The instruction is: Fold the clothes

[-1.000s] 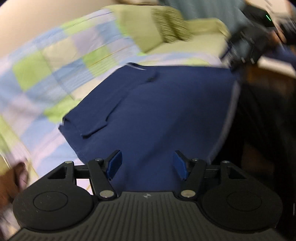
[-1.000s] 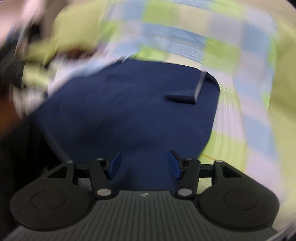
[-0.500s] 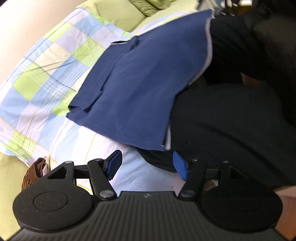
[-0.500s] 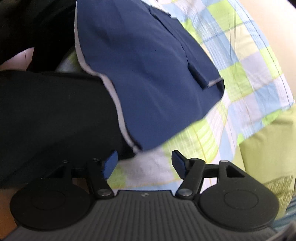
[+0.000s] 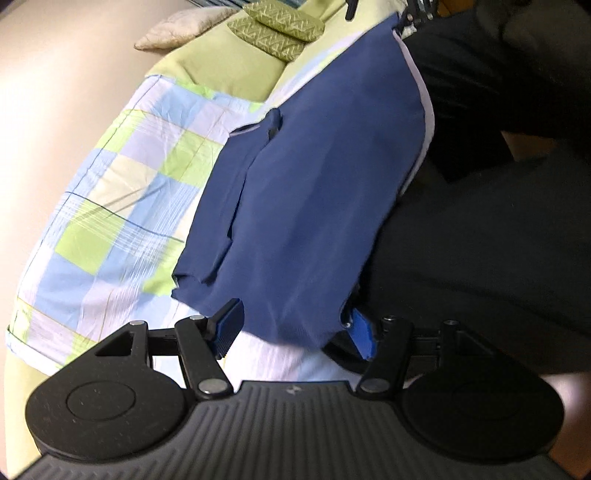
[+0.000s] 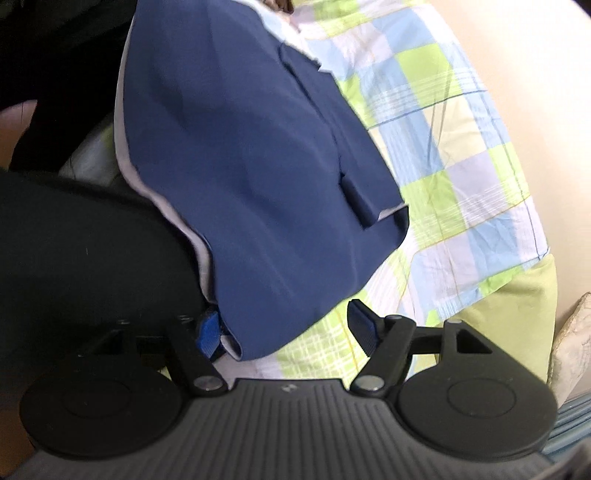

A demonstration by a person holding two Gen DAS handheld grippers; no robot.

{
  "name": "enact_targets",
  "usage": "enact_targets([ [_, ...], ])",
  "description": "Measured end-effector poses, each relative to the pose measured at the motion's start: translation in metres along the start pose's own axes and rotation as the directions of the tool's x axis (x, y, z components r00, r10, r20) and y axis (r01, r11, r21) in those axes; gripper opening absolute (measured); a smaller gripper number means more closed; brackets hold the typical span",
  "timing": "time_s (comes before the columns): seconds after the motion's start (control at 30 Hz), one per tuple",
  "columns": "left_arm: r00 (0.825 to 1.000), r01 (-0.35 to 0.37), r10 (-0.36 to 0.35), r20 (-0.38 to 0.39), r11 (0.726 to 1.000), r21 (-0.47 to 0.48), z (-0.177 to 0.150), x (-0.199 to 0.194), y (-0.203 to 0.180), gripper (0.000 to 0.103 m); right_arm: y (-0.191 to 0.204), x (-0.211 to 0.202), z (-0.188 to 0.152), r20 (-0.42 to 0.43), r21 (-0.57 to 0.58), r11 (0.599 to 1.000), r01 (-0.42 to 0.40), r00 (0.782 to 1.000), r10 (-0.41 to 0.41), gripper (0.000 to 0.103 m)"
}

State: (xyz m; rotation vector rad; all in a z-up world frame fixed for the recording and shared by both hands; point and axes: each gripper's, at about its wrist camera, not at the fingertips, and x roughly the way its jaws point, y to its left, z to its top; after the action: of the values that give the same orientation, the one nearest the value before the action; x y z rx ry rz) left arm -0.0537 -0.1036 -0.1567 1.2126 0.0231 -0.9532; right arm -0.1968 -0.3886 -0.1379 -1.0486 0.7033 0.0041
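A: Left gripper [image 5: 295,326] first: its jaws stand spread, and the near corner of the blue garment [image 5: 317,192] hangs between them. Neither pad presses the cloth, so nothing is pinched.

B: The right gripper [image 6: 286,325] is the same. Its jaws have just been opening wider, and they now straddle the other near corner of the blue garment [image 6: 251,166]. The cloth sags in between them and is not clamped.

A: So each claw is set at a corner of the near hem. I'd judge the step in hand is taking hold of that hem for the next fold.

B: Agreed. To do it well, slide each lower finger under the cloth only. Right behind the corners lies the checked sheet [image 5: 122,206], and it is easy to catch that too.

A: On my side the corner droops over something dark at the bed's edge, just past my right-hand finger [image 5: 360,334]. Probably the person's dark clothing [image 5: 480,258]; best not to nip it.

B: Close both claws together, then lift evenly so the hem stays straight.

A: Further out from the claws, a flap of the garment is already turned in along its far side, with a pale trim line at the edge. Carry the near hem toward it without dragging that flap open.

B: Beyond the garment the checked sheet [image 6: 443,147] runs on. Past that, from your camera, a green patterned pillow [image 5: 280,31] lies well clear.
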Motion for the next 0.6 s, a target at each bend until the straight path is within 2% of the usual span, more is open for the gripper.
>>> enact_targets([
  [0.1,1.000,-0.025,0.025,0.014,0.999,0.029,0.001,0.003,-0.002,0.063,0.002,0.001,-0.001,0.012,-0.012,1.000,0.014,1.000,-0.014,0.067],
  [0.17,1.000,-0.009,0.008,0.015,1.000,0.016,0.003,0.006,0.000,0.061,0.003,0.000,-0.001,0.021,-0.022,1.000,0.021,1.000,-0.021,0.067],
  [0.2,1.000,0.006,-0.006,0.014,1.000,0.004,0.003,0.007,0.002,0.052,0.003,0.000,0.000,0.024,-0.030,0.999,0.023,0.999,-0.023,0.067],
  [0.23,1.000,0.020,-0.019,0.013,1.000,-0.007,0.004,0.008,0.004,0.034,0.004,-0.001,0.000,0.027,-0.046,0.999,0.026,0.999,-0.024,0.066],
  [0.3,0.999,0.053,-0.053,0.002,0.999,-0.012,0.006,0.010,0.001,0.014,0.010,0.000,-0.001,0.035,-0.062,0.998,0.029,0.999,-0.027,0.063],
  [0.33,0.998,0.065,-0.066,-0.003,0.998,-0.017,0.006,0.011,0.001,0.008,0.013,0.000,-0.001,0.039,-0.069,0.997,0.028,0.999,-0.025,0.057],
  [0.37,0.997,0.073,-0.074,-0.005,0.997,-0.027,0.006,0.012,0.001,0.007,0.015,-0.001,0.000,0.042,-0.079,0.997,0.020,0.999,-0.017,0.052],
  [0.4,0.996,0.091,-0.092,-0.007,0.994,-0.058,0.006,0.011,0.005,0.006,0.021,-0.006,0.000,0.045,-0.084,0.996,0.014,0.999,-0.010,0.038],
  [0.43,0.993,0.119,-0.121,-0.010,0.987,-0.110,0.005,0.010,0.011,0.005,0.024,-0.009,0.000,0.046,-0.079,0.997,-0.007,0.999,0.011,0.019],
  [0.47,0.990,0.138,-0.141,-0.007,0.978,-0.156,0.005,0.009,0.018,0.005,0.026,-0.010,0.000,0.045,-0.071,0.997,-0.034,0.998,0.037,0.011],
  [0.53,0.987,0.160,-0.162,0.007,0.960,-0.231,0.005,0.007,0.034,0.004,0.025,-0.012,0.000,0.047,-0.053,0.998,-0.040,0.998,0.043,0.003],
  [0.6,0.989,0.147,-0.146,0.025,0.941,-0.305,0.006,0.003,0.057,0.004,0.016,-0.016,0.001,0.054,-0.016,0.999,-0.034,0.998,0.035,0.003],
])
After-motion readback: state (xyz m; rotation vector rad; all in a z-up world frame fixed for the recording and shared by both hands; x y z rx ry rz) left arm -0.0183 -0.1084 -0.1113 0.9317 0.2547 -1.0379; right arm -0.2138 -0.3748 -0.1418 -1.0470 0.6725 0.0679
